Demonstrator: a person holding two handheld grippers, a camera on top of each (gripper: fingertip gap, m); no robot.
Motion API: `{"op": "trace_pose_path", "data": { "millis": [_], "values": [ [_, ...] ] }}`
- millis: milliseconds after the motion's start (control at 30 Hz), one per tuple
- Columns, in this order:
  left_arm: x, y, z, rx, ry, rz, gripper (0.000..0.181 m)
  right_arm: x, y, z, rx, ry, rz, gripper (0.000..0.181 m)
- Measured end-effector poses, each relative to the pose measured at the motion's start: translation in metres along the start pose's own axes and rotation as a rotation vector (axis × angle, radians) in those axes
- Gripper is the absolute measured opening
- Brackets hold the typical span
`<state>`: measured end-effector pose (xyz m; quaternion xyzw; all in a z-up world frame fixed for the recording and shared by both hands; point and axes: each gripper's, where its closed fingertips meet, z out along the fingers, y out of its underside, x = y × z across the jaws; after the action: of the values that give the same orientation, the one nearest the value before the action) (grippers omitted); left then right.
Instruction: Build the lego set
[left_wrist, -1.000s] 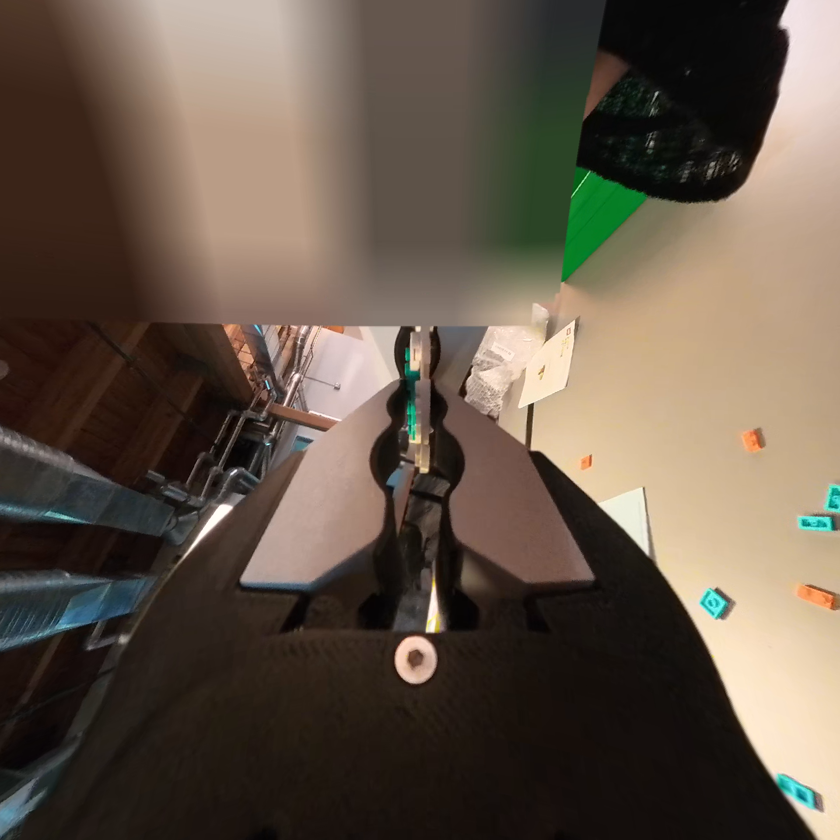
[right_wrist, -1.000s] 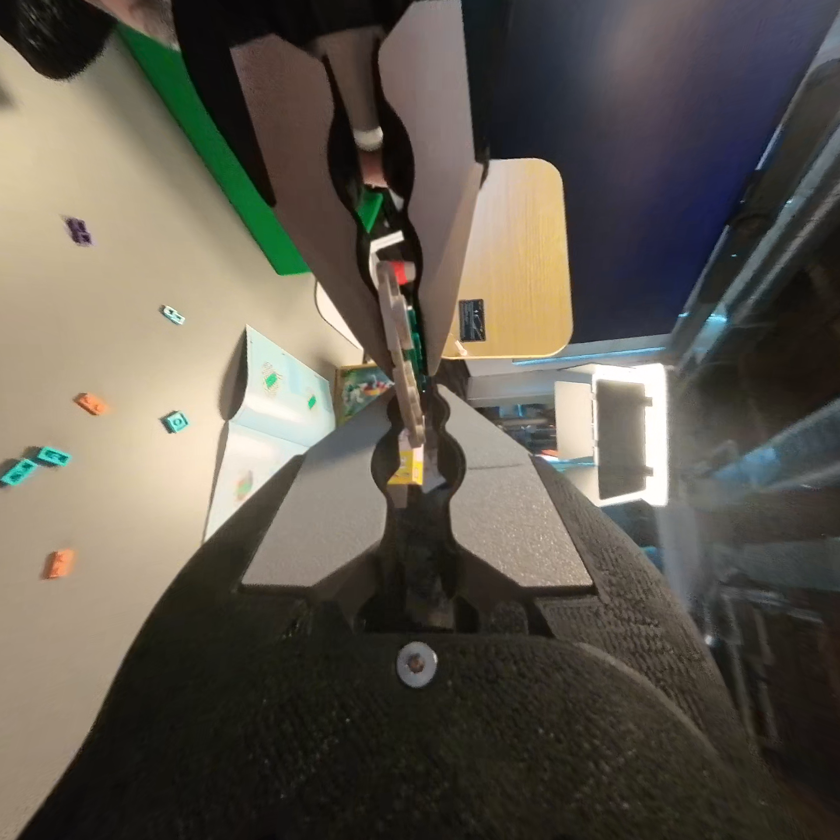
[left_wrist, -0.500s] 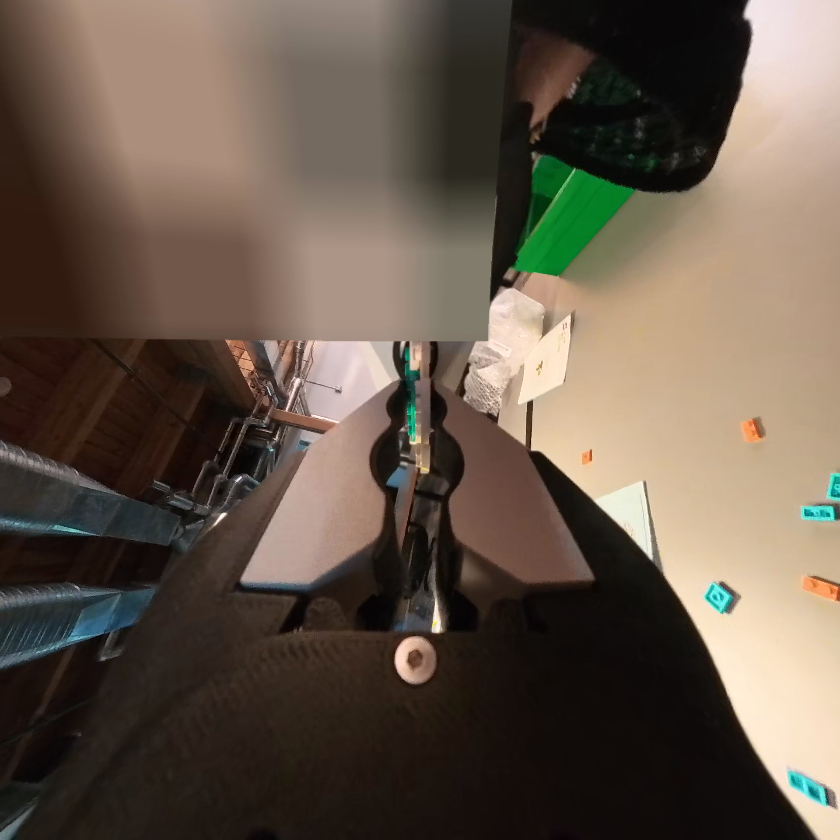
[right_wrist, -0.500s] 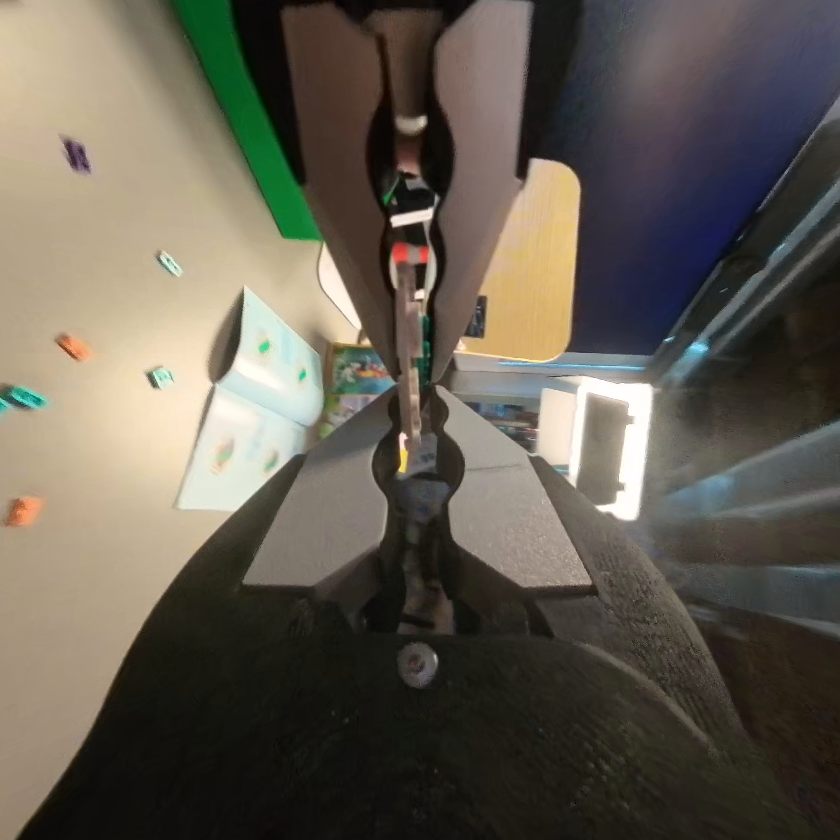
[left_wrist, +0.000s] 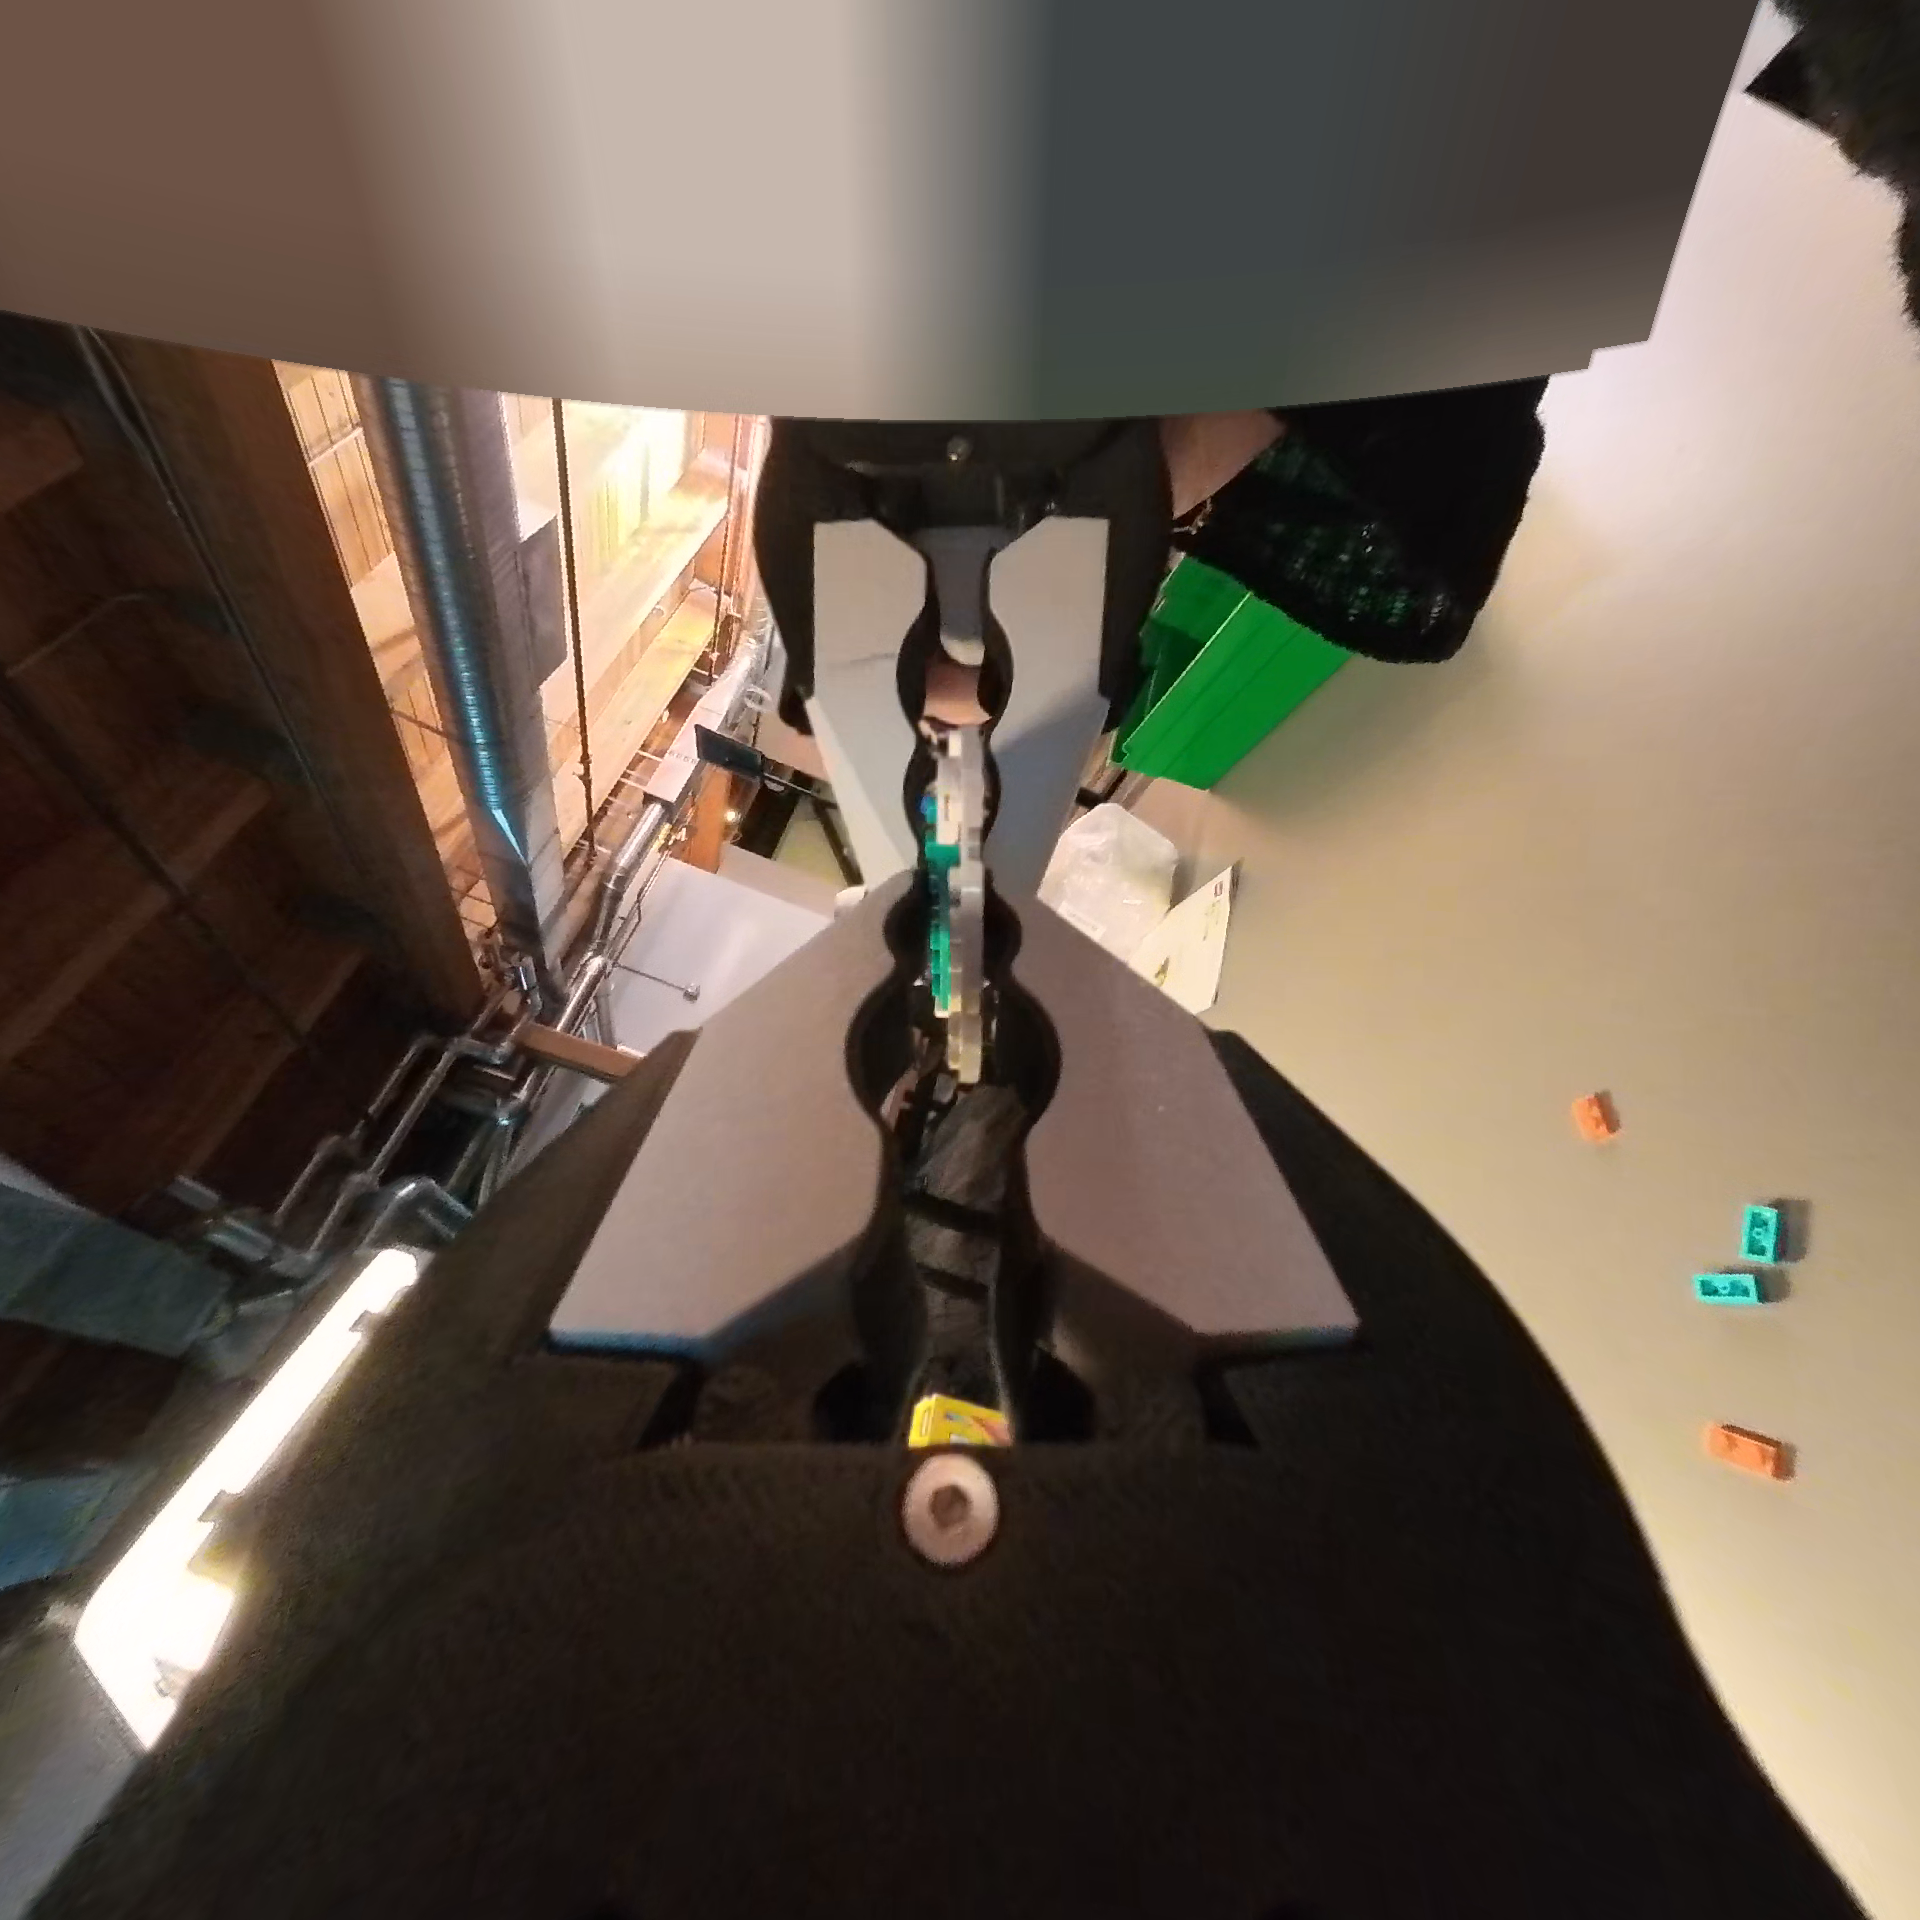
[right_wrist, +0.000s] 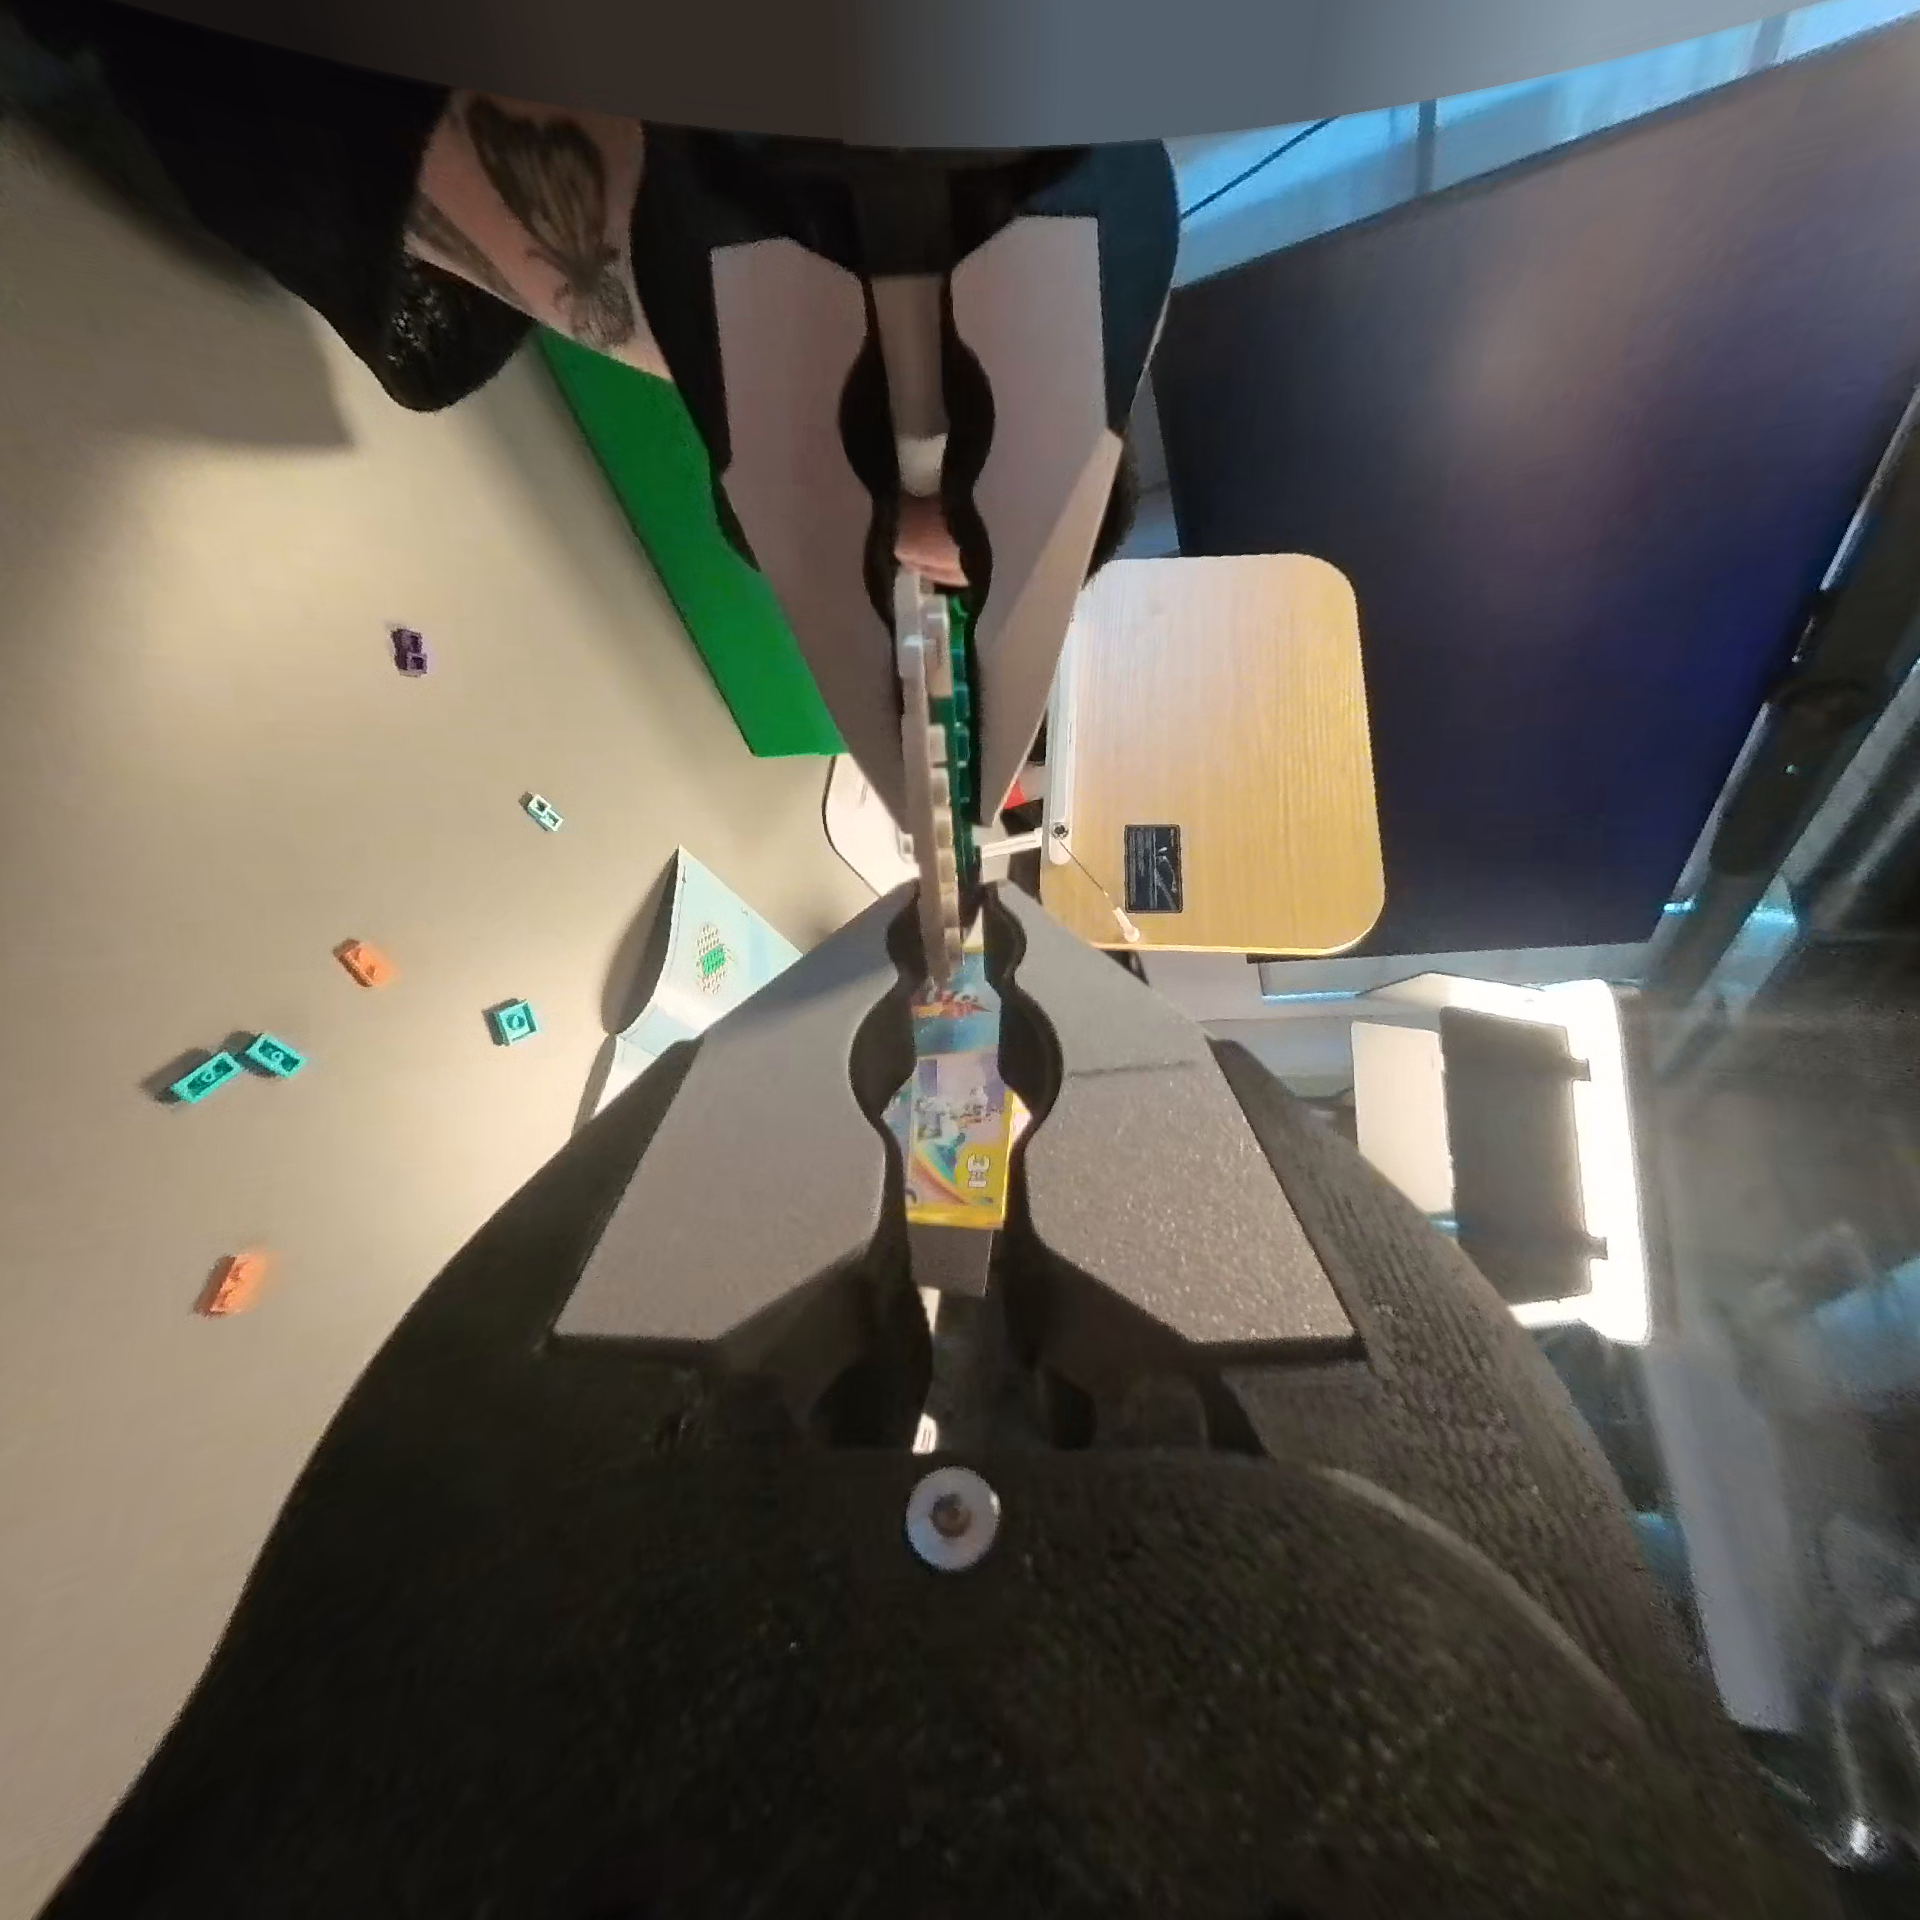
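A flat grey lego plate (left_wrist: 964, 883) with green and teal bricks on one face is seen edge-on, held in the air over the table. My left gripper (left_wrist: 961, 914) is shut on one end of it. My right gripper (left_wrist: 956, 665) faces it head-on and is shut on the other end. In the right wrist view the plate (right_wrist: 928, 790) runs from my right gripper (right_wrist: 951, 909) up into the left gripper (right_wrist: 914, 582). The parts of the plate inside the jaws are hidden.
Loose orange (left_wrist: 1595, 1117) and teal (left_wrist: 1759, 1233) bricks lie on the beige table (left_wrist: 1558, 727), with a purple one (right_wrist: 412, 651). There is also a green bin (left_wrist: 1226, 686), a plastic bag (left_wrist: 1112, 862), an open booklet (right_wrist: 707, 945) and the set's box (right_wrist: 956, 1122). A sleeve (left_wrist: 1382, 561) reaches over the table. My left and right fingertips are right by each other.
Both grippers have swung and now face each other squarely, the opposite one centred in each view. The plate stays clamped between them.
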<state>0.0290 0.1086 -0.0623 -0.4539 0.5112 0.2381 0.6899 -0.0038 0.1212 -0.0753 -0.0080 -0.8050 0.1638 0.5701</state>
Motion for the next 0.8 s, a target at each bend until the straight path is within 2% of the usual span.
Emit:
{"op": "trace_pose_path", "data": {
  "millis": [267, 433, 500, 533, 700, 800],
  "values": [
    [0.008, -0.001, -0.001, -0.001, 0.026, 0.025, 0.008, -0.009, 0.0, -0.001, 0.006, -0.052, -0.019, 0.006],
    [0.007, -0.001, -0.003, 0.004, 0.023, 0.013, 0.008, -0.008, -0.003, 0.0, 0.045, -0.057, 0.044, 0.008],
    [0.008, -0.003, -0.003, 0.01, 0.029, 0.016, 0.008, -0.006, -0.003, 0.0, 0.056, -0.058, 0.085, 0.03],
    [0.009, -0.003, -0.003, 0.012, 0.035, 0.016, 0.008, -0.006, -0.004, 0.0, 0.064, -0.065, 0.098, 0.032],
    [0.01, -0.004, -0.002, 0.024, 0.037, 0.001, 0.008, -0.01, -0.009, -0.003, 0.108, -0.069, 0.058, 0.01],
    [0.009, -0.004, -0.002, 0.03, 0.037, -0.007, 0.008, -0.01, -0.009, -0.003, 0.109, -0.052, 0.044, 0.008]
  ]
}}
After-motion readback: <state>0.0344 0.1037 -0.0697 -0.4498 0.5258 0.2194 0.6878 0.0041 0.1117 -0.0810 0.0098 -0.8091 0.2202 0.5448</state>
